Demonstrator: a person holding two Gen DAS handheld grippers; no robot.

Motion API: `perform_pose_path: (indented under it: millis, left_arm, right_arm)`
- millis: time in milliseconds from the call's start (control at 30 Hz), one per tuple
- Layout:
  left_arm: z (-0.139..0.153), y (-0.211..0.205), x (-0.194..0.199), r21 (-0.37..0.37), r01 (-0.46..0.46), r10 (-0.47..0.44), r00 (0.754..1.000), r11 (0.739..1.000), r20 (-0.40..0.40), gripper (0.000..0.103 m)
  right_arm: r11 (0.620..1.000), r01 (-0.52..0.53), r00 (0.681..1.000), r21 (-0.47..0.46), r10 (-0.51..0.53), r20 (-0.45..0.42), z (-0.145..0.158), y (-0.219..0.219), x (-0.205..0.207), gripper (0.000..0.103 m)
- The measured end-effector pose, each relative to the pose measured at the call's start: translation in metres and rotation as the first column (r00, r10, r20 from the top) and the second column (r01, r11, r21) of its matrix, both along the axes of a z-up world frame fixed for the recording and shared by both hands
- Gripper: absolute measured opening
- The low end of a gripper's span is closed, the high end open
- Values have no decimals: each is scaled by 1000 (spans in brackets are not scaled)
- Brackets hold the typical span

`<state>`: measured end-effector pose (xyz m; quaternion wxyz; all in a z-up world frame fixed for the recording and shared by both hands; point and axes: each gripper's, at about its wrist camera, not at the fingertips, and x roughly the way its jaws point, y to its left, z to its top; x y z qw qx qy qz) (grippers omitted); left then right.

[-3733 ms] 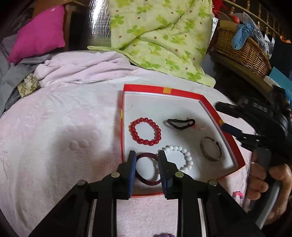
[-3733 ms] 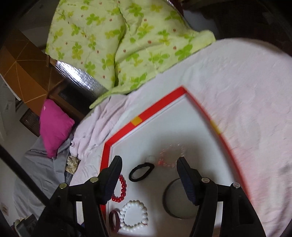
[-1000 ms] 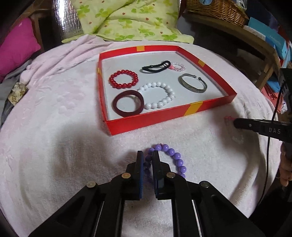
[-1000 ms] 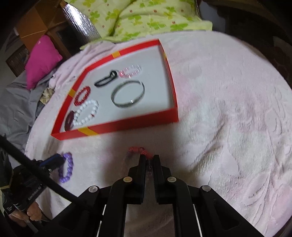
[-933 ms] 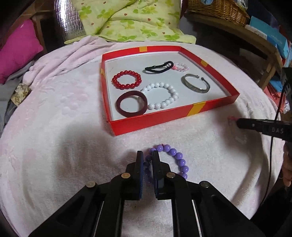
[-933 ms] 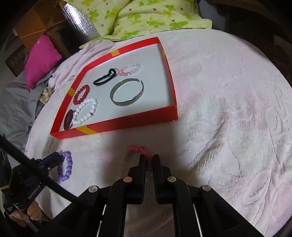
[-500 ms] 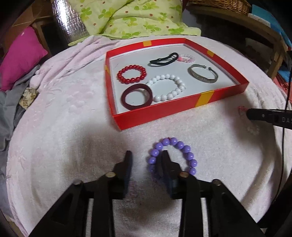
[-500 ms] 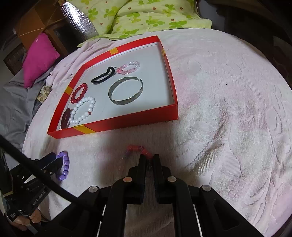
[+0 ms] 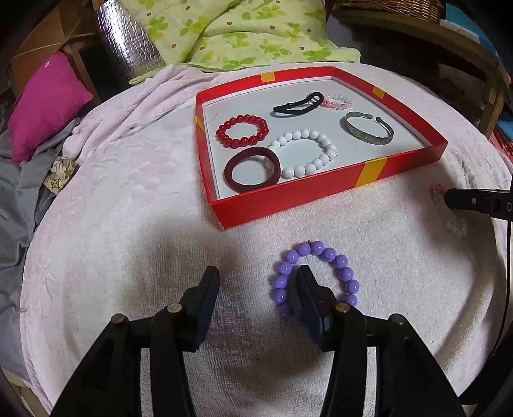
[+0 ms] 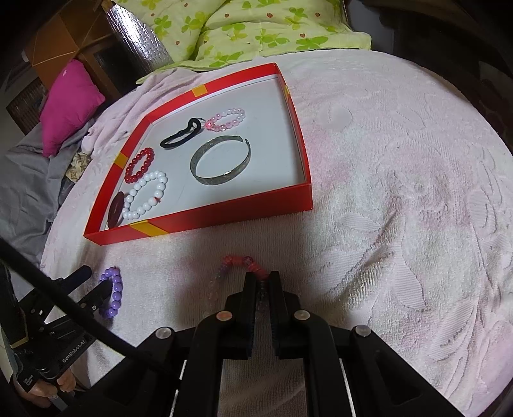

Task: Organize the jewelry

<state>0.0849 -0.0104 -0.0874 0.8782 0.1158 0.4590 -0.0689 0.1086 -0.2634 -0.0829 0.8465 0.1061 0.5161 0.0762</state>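
Observation:
A red tray (image 9: 288, 205) (image 10: 224, 215) on the pink towel holds red, white and pink bead bracelets, a dark red bangle, a silver cuff and a black hair tie. A purple bead bracelet (image 9: 315, 276) (image 10: 112, 290) lies on the towel in front of the tray. My left gripper (image 9: 258, 279) is open; its right finger stands inside the purple ring and the left finger is well outside it. My right gripper (image 10: 262, 279) is shut on a red and clear bead bracelet (image 10: 239, 263) resting on the towel, also seen at the right edge of the left wrist view (image 9: 436, 192).
A green flowered quilt (image 9: 250, 35) lies behind the tray. A magenta pillow (image 9: 45, 102) and grey cloth are at the far left. A wicker basket (image 9: 391, 6) and wooden furniture stand at the back right. The towel-covered surface drops off at its rounded edges.
My left gripper has opened and let go of the purple bracelet, which now lies on the towel. My right gripper has stayed shut on the red and clear bracelet.

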Motion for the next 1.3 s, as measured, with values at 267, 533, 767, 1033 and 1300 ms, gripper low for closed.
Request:
perform_pose_path:
  millis: [267, 533, 767, 1033, 1300]
  left_arm:
    - [-1, 0, 0, 15, -10, 9, 1000, 1000, 7, 59]
    - [-1, 0, -3, 24, -6, 6, 1000, 1000, 10, 62]
    - [-1, 3, -2, 20, -22, 21, 1000, 1000, 5, 68]
    - [0, 11, 1, -10, -29, 28, 999, 1000, -37, 79]
    - [7, 25, -8, -163, 33, -47, 996, 986, -82, 79]
  right_arm:
    - [1000, -1, 1000, 3, 1, 1, 0, -1, 0, 10]
    - [1000, 0, 1000, 6, 0, 0, 0, -1, 0, 10]
    - [1000, 2, 1000, 23, -2, -1, -1, -4, 0, 11]
    - [998, -3, 1000, 58, 3, -4, -2, -9, -1, 11]
    - [982, 32, 999, 185, -27, -32, 6, -34, -3, 26]
